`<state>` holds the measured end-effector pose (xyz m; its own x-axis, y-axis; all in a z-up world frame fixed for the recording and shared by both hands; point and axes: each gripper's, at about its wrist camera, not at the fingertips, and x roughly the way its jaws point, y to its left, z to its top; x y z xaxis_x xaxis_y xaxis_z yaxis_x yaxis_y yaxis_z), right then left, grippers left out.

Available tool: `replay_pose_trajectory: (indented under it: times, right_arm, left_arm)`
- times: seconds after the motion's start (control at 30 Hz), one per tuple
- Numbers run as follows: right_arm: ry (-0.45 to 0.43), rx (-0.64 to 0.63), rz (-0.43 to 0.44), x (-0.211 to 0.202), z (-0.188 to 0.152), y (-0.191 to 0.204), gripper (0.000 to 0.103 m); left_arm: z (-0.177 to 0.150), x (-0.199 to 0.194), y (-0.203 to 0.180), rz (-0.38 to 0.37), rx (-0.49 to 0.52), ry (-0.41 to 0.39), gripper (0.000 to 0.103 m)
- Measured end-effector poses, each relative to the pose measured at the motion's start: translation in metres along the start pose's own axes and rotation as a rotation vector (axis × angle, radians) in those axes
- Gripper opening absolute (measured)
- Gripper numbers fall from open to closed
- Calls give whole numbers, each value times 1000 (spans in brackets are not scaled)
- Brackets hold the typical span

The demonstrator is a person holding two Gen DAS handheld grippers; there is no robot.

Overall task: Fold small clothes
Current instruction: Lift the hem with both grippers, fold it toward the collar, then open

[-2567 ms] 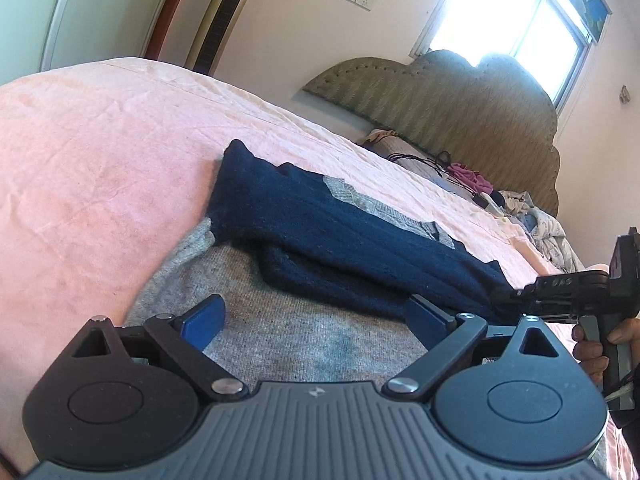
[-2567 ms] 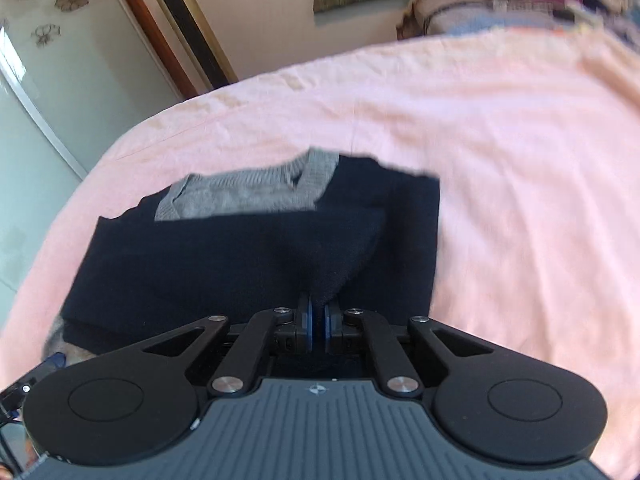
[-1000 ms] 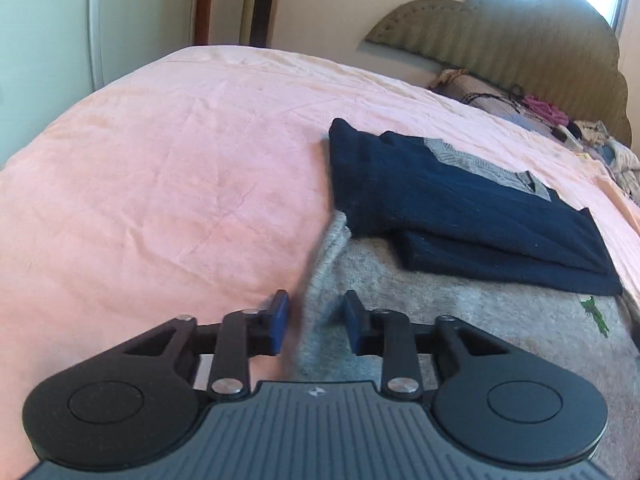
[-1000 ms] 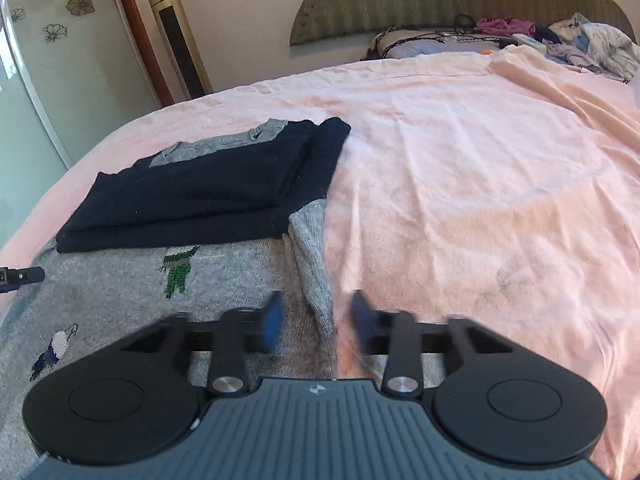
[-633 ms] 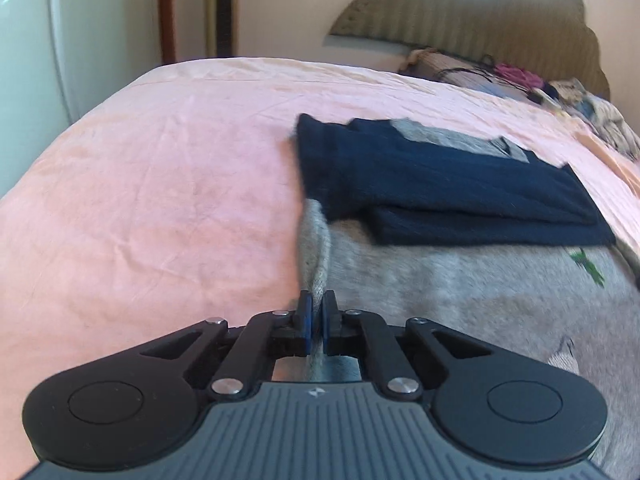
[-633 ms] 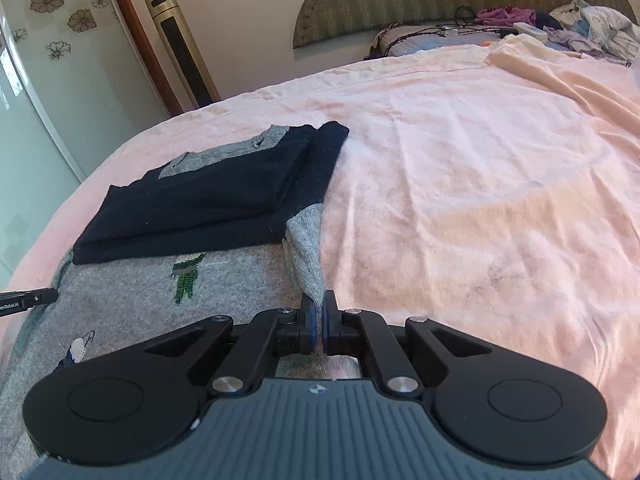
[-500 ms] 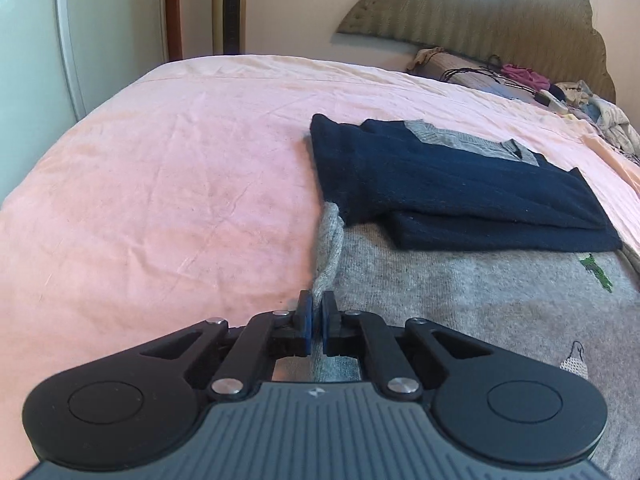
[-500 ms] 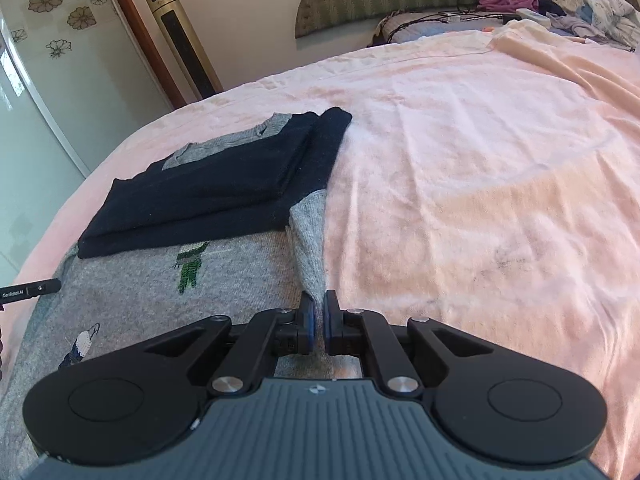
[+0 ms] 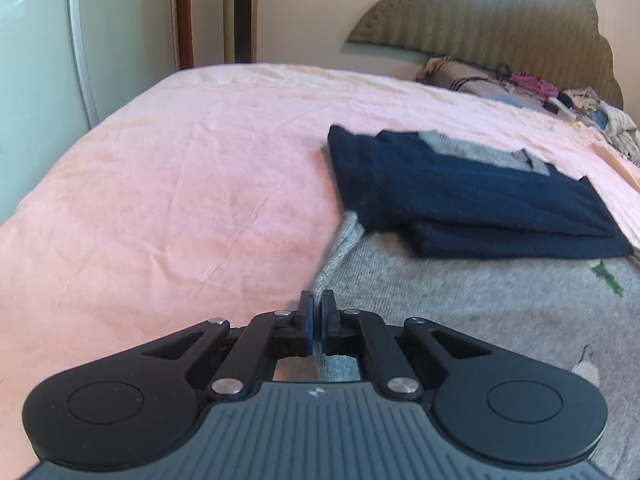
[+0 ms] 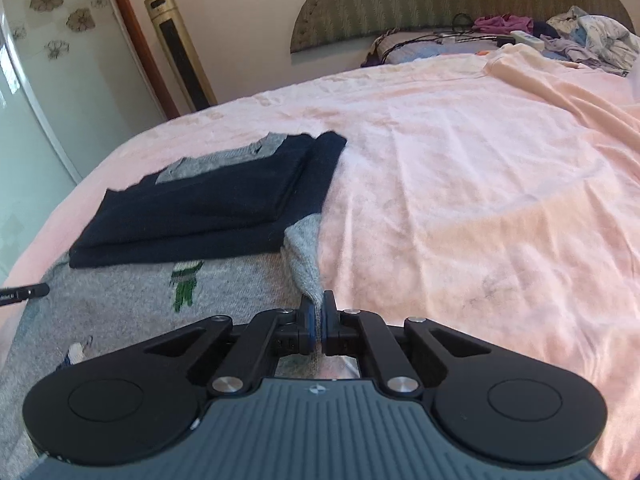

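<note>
A grey knitted sweater (image 9: 460, 304) lies flat on the pink bed sheet (image 9: 180, 180), its navy upper part (image 9: 460, 200) folded down in a neat band across it. My left gripper (image 9: 316, 314) is shut on the sweater's left side edge near the bottom. In the right wrist view the grey body (image 10: 132, 300) carries small embroidered figures below the navy band (image 10: 200, 204). My right gripper (image 10: 318, 314) is shut on the right side edge, and the pinched grey cloth rises in a ridge toward the band. The left gripper's tip (image 10: 24, 292) shows at the far left.
Wide pink sheet (image 10: 460, 180) stretches right of the sweater and left of it too. A padded headboard (image 9: 500, 20) backs the bed, with a heap of clothes and cables (image 10: 580, 36) below it. A gold tower unit (image 10: 180, 52) stands by the wall.
Both grippers, open beside the sweater's side edges a second ago, have shut on those edges. The pinched grey cloth has lifted into small ridges; the hands have hardly shifted since.
</note>
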<state>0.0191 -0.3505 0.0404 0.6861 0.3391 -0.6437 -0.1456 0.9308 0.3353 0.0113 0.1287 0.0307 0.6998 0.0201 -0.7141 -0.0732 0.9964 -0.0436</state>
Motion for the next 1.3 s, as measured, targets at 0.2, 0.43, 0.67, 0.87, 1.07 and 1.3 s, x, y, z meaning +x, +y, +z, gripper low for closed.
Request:
replay_pose_trajectory:
  times: [0.2,0.43,0.67,0.87,1.07,1.3]
  right_arm:
    - [34,62,15,7,-13,-6,23]
    - [108,94,126,-21,-38,-2,8]
    - [52,30,42,-42,-38,-7,7]
    - [77,140,105,-44,-54,-16,34]
    - [119,87,163,-66,-86,5,25]
    - [95,103,99,-81,-90,-16,6]
  left_arm:
    - [-19,-21,3,-60,-37,10,5]
    - [-49,-43,-1,-169,-116,9,2]
    - [-43,-43,13,-41,-83,7,2]
    - [-65,-67,17,-192,-171,63,16]
    - [-89,-82,3,-145,-178,23,2]
    - [-90,-86,24,-109,-175,21,3]
